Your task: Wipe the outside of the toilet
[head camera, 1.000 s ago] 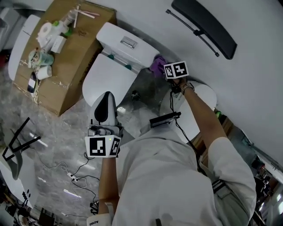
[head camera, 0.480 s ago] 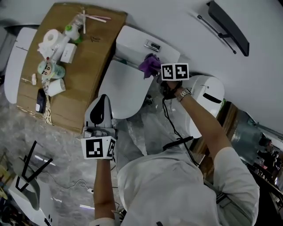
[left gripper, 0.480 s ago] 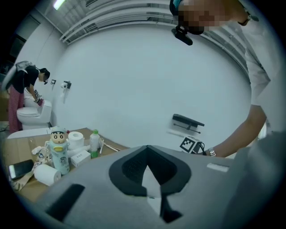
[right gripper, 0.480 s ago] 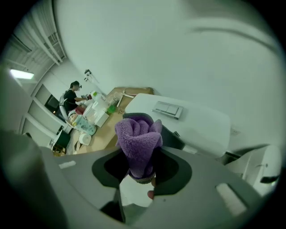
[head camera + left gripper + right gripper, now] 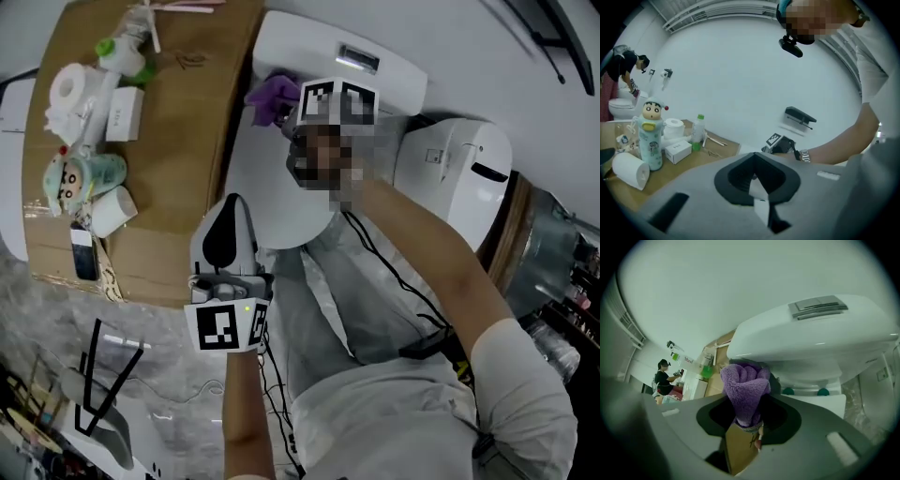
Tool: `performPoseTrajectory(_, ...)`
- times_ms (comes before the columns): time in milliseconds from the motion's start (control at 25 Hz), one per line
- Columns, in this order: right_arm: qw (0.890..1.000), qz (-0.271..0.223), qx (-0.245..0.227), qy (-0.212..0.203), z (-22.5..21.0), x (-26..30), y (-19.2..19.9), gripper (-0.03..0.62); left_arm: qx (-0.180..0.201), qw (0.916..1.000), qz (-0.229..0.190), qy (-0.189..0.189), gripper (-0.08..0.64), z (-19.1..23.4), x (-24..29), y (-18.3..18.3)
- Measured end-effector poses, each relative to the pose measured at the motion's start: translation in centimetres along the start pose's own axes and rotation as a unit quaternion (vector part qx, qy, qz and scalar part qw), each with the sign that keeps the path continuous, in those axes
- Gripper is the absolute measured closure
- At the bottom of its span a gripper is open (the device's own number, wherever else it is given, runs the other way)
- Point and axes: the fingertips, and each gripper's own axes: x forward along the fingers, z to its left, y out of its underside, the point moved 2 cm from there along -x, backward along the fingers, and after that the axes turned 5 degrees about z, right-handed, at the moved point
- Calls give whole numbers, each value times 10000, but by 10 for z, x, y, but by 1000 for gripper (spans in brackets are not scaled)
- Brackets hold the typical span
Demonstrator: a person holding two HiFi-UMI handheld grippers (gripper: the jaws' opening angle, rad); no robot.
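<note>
Right gripper view: the right gripper [image 5: 746, 425] pinches a bunched purple cloth [image 5: 745, 387] just under the front of the toilet tank [image 5: 811, 331] (whether it's touching, I can't tell). The tank runs crosswise ahead of it, so a sideways sweep looks likely. The left gripper [image 5: 758, 193], jaws together and empty, hangs farther back beside the cardboard box [image 5: 187, 122].

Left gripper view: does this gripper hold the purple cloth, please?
No, the left gripper holds nothing; the right gripper grips the cloth.
</note>
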Motion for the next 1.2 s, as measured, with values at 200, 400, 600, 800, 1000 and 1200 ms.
performPoseTrajectory(200, 9997, -199, 115, 10, 11, 34, -5, 446, 176, 9997, -19, 142, 554, 12, 34, 16)
performPoseTrajectory(400, 9984, -421, 367, 38, 3, 46, -18, 446, 276, 9991, -68, 307, 554, 9, 47, 23)
performPoseTrajectory(600, 9974, -509, 486, -161, -18, 37, -23, 445, 306, 9989, 105, 333, 554, 1, 52, 45)
performPoseTrajectory(800, 9972, -617, 401, -160, -48, 14, -19, 446, 273, 9986, 211, 398, 554, -23, 59, 61)
performPoseTrajectory(1000, 9967, -702, 388, -92, -91, -17, -13, 446, 272, 9982, 176, 506, 554, -60, 65, 65)
performPoseTrajectory(1200, 9962, -764, 427, -40, -135, -49, -8, 446, 273, 9979, 247, 538, 554, -93, 73, 78)
